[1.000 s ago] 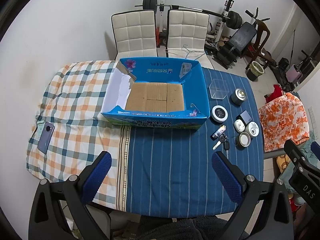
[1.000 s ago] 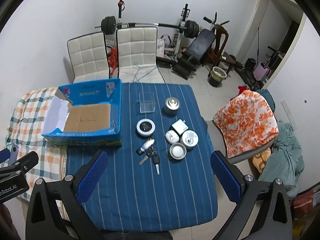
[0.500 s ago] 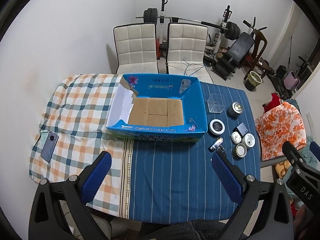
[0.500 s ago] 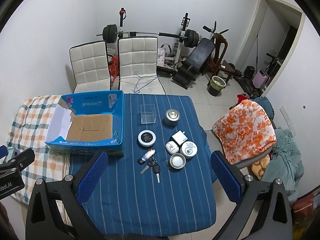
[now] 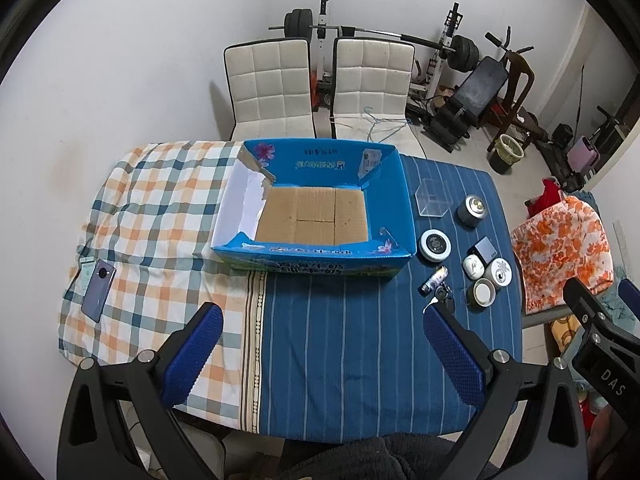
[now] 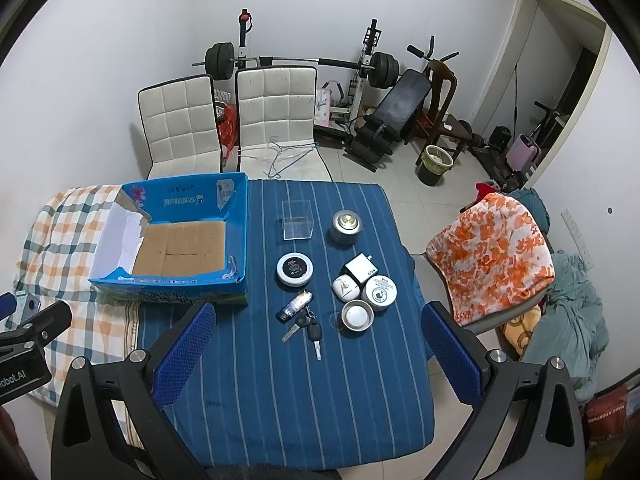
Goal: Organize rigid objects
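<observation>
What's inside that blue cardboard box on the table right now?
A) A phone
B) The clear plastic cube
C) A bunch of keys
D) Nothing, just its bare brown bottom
D: the blue cardboard box shows only its bare brown floor, while the keys and the clear plastic cube sit outside it on the blue striped cloth, and the phone lies on the checked cloth.

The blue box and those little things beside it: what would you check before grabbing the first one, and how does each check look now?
1. Blue box is empty, room inside: ok.
2. Left tool open, holding nothing: ok.
3. Right tool open, holding nothing: ok.
4. Keys lie flat and unobstructed: ok.
5. Small tins are touching, so gripping one alone: not ok.
6. Clear box empty: cannot tell.
</observation>
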The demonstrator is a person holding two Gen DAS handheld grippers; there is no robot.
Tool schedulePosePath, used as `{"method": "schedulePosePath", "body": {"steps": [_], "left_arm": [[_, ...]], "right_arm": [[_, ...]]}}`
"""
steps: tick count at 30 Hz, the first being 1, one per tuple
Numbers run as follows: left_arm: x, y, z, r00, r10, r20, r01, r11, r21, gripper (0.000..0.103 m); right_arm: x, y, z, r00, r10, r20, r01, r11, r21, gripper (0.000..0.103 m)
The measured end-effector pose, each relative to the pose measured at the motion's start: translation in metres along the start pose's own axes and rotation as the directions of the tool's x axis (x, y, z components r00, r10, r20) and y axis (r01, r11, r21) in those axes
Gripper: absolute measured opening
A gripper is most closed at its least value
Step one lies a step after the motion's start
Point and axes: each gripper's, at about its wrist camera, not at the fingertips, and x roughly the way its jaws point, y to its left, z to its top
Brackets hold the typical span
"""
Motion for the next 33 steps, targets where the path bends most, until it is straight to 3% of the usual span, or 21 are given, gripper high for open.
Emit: {"method": "schedulePosePath", "body": {"steps": [25, 33], "left_arm": [[0.008, -0.008, -0.007, 0.999, 0.0, -0.033, 0.001, 1.0, 0.014, 0.103], [0.018, -0.029, 0.0, 1.0, -0.013, -0.028, 0.014, 0.999, 0.04, 0.103]], "right_arm": [[0.01, -0.008, -0.006, 1.0, 0.004, -0.022, -0.004, 1.0, 0.004, 0.103], [0.058, -0.052, 0.005, 0.992, 0.023, -0.123, -0.011, 0.995, 0.1, 0.103]]}}
